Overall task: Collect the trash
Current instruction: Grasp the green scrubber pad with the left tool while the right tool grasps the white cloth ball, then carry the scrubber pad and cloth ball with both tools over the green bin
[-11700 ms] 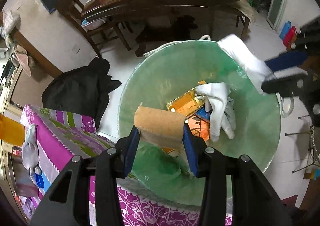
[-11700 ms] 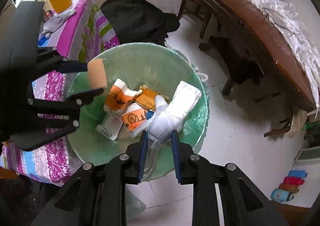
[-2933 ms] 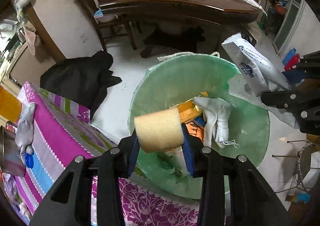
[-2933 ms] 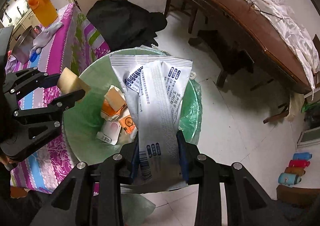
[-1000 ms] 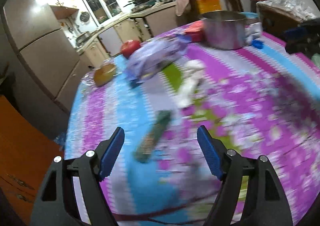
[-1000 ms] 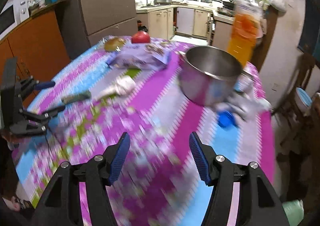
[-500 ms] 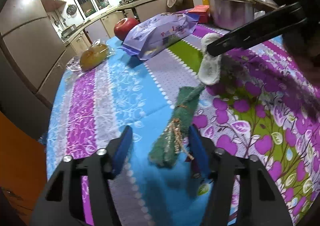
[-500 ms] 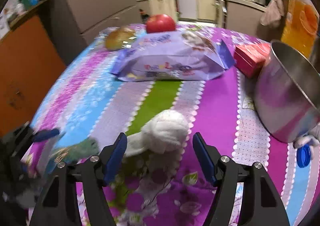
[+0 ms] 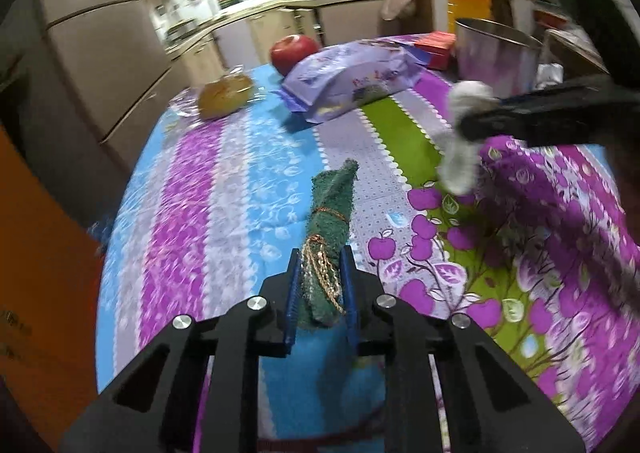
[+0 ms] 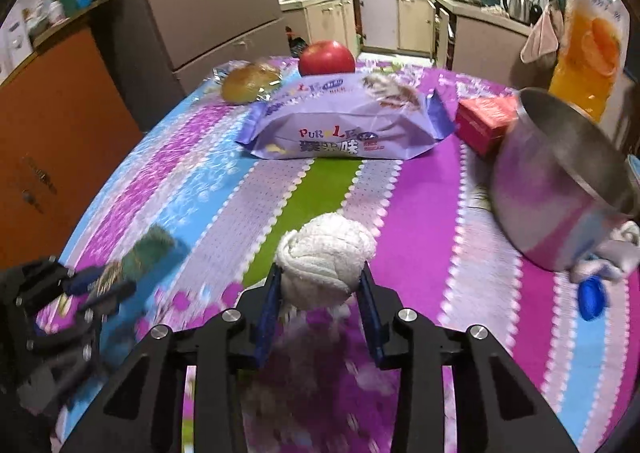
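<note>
Left tool (image 9: 320, 277): jaws have just been closing and now pinch the near end of a rolled green scrubber (image 9: 330, 237) with a tangle of gold thread on it; the rest of the roll sticks out ahead of the tips, low over the surface (image 9: 192, 189). Right tool (image 10: 320, 281): jaws have just been closing and the blue pads press both sides of a balled white cloth (image 10: 326, 259), which fills the gap and bulges above the tips. Seen from the left tool, the right tool and the white cloth sit ahead and to the right. Ahead of both tools: purple bread bag (image 10: 344, 125), behind it a red apple (image 10: 326, 57) and a wrapped bun (image 10: 248, 83). Right of the right tool: steel pot (image 10: 560, 181), red box (image 10: 486, 119), blue cap (image 10: 592, 299). Orange juice bottle (image 10: 592, 41) beyond the pot.
</note>
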### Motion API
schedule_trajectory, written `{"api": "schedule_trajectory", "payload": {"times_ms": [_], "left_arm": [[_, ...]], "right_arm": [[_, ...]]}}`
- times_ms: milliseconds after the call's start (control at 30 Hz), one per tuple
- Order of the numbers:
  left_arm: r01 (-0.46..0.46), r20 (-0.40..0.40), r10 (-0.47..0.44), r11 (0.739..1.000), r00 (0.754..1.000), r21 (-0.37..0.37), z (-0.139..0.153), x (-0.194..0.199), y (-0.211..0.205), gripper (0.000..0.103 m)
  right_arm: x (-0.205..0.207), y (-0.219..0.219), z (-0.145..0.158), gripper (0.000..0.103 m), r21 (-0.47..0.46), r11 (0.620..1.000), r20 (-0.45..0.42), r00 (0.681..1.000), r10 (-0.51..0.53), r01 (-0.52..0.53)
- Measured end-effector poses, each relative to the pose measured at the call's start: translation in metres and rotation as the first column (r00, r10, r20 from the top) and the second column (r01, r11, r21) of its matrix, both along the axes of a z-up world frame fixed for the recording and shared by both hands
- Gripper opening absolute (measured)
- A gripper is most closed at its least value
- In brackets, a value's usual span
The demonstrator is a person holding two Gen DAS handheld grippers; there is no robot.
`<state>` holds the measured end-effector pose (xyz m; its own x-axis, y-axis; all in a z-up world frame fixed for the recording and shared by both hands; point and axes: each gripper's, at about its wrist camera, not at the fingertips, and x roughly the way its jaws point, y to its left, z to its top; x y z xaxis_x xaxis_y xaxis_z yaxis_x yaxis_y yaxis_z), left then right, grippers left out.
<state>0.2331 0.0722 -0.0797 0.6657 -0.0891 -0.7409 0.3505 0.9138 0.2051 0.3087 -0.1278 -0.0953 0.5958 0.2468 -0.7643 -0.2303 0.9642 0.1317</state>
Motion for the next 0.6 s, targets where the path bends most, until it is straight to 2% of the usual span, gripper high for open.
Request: {"api": "schedule_trajectory", "payload": {"times_ms": [133, 267, 400, 500, 600], "left_arm": [[-0.003, -0.008, 0.003, 1.0, 1.0, -0.021, 0.017, -0.019, -0.017, 0.017], [0.082, 0.014, -0.082, 0.997, 0.997, -0.002, 0.032, -0.045, -0.056, 0.017], [0.184, 0.017, -0.184, 0.983, 0.983, -0.002, 0.041, -0.065, -0.101, 0.017], [0.289, 0.005, -0.289, 0.957, 0.957, -0.01, 0.047, -0.081, -0.15, 0.017], [0.406, -0.014, -0.406, 0.914, 0.914, -0.022, 0.052, -0.099, -0.202, 0.017]], "right_arm": [[-0.043, -0.025, 0.02, 0.038, -0.031, 0.999, 0.025, 0.999, 0.022, -0.021], [-0.1, -0.068, 0.037, 0.038, -0.032, 0.999, 0.032, 0.999, 0.011, -0.01], [-0.154, -0.125, 0.055, 0.038, -0.006, 0.998, 0.035, 0.998, -0.055, 0.055], [-0.194, -0.173, 0.068, 0.038, 0.006, 0.992, 0.032, 0.991, -0.129, 0.129], [-0.235, -0.227, 0.081, 0.038, -0.021, 0.971, 0.035, 0.971, -0.236, 0.237]]}}
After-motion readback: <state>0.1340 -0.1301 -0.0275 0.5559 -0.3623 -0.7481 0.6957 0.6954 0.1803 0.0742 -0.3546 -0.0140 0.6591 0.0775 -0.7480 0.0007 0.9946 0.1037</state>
